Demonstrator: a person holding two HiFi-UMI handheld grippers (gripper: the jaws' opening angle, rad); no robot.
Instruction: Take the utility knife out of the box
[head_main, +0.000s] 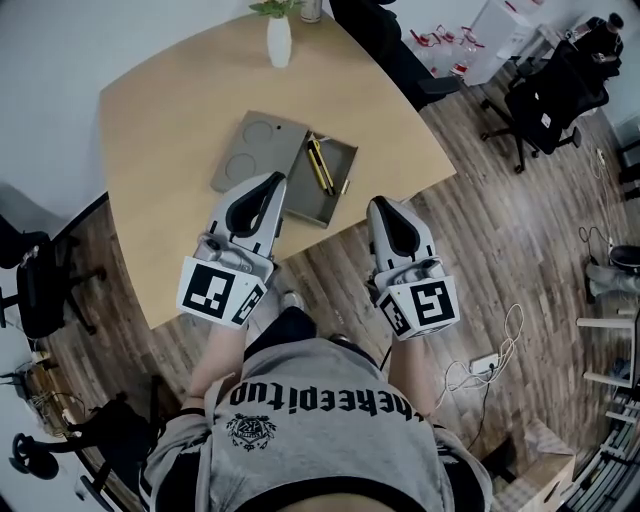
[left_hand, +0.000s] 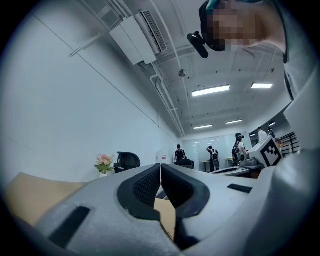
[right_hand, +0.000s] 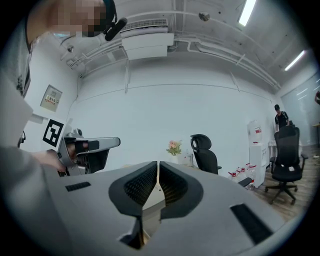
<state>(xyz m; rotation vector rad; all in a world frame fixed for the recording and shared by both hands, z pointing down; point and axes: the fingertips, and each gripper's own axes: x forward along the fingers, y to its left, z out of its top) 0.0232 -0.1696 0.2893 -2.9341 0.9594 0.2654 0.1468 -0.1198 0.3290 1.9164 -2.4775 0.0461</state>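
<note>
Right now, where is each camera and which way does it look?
Head view: on the person's head, looking steeply down at the table, the open box, the left gripper, the right gripper and a grey shirt.
Left gripper view: on the left gripper, looking level along its shut jaws toward a white wall; the right gripper's cube shows at right.
Right gripper view: on the right gripper, along its shut jaws; the left gripper shows at left.
Shared: both gripper views see the flower vase and black chair.
</note>
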